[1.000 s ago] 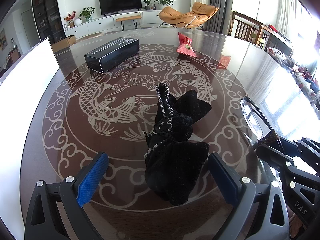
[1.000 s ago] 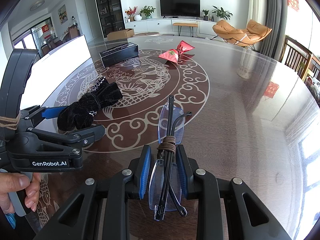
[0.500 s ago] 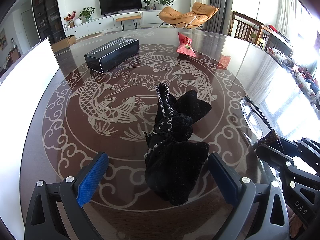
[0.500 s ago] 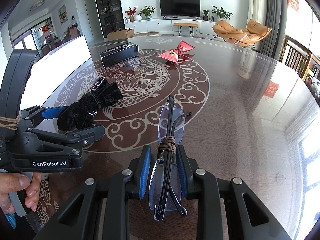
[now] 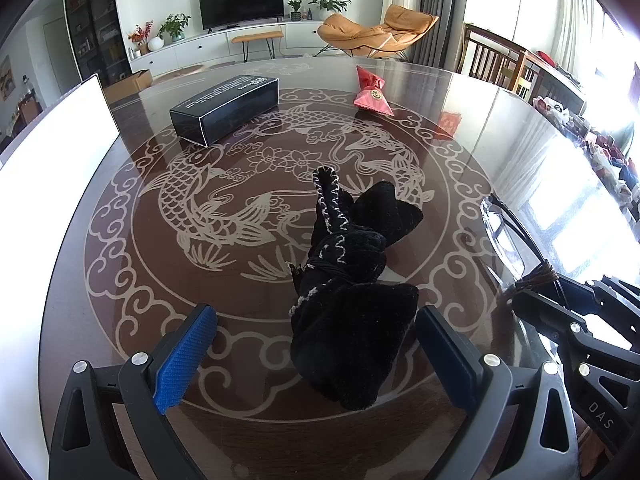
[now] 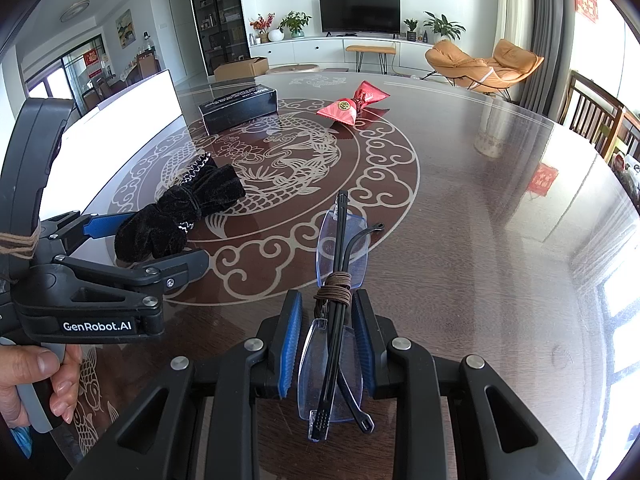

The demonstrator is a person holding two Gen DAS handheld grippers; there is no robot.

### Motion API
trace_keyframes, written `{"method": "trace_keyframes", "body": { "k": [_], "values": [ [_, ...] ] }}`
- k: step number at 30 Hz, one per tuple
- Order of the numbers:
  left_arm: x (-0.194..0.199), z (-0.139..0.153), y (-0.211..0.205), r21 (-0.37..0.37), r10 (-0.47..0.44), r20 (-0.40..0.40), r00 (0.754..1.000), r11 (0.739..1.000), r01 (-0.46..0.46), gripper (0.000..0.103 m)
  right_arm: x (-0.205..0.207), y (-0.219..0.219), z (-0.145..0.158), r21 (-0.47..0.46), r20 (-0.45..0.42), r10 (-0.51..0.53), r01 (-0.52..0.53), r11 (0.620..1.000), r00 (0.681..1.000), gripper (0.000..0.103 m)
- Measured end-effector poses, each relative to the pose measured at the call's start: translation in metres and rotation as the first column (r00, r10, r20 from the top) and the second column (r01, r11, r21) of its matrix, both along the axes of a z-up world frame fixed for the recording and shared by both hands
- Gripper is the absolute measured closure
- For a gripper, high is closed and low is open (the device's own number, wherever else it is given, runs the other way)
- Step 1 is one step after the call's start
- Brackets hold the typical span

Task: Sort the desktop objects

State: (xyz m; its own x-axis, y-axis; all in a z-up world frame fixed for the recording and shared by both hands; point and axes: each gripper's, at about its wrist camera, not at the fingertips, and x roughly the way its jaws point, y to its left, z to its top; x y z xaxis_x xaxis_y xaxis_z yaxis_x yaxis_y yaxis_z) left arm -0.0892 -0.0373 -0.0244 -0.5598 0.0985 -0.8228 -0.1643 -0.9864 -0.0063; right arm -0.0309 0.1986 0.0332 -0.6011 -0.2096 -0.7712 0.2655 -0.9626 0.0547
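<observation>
Looking at the lower middle of the right wrist view, the right gripper (image 6: 326,344) has its blue pads drawn close on both sides of the folded glasses (image 6: 338,320), which are tied with a brown cord (image 6: 334,286). The glasses seem to be grasped at the near lens, but the far lens reaches forward over the table (image 6: 500,220), and I cannot tell if it rests on the glass top. The grip looks thin and sits on smooth plastic. If the hand lifts fast or tilts, the glasses may slide out or turn between the pads. Too much pressure could also bend the frame or scratch the lens.

In the lower part of the left wrist view, the left gripper (image 5: 316,352) stands wide and released around the near end of the black velvet pouch (image 5: 352,300), which lies on the table in the lower centre. The right pad is just beside the cloth, and the left pad is apart from it. If the jaws close here, I judge they may catch only loose fabric, so the pouch could hang or slip.

The two grippers are near each other, at the right edge of the left view. A careless move may knock them together. The black box (image 5: 226,108) and the red packet (image 5: 372,94) lie in the upper part, well apart.
</observation>
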Motion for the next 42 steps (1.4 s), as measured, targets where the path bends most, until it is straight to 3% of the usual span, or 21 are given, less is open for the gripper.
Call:
{"method": "trace_keyframes", "body": {
  "k": [42],
  "values": [
    [-0.0023, 0.0003, 0.0012, 0.007, 0.007, -0.002, 1.0, 1.0, -0.007, 0.002, -0.0001, 0.0003, -0.0003, -0.001, 0.0, -0.002, 0.002, 1.0, 1.0, 0.075]
  ]
}}
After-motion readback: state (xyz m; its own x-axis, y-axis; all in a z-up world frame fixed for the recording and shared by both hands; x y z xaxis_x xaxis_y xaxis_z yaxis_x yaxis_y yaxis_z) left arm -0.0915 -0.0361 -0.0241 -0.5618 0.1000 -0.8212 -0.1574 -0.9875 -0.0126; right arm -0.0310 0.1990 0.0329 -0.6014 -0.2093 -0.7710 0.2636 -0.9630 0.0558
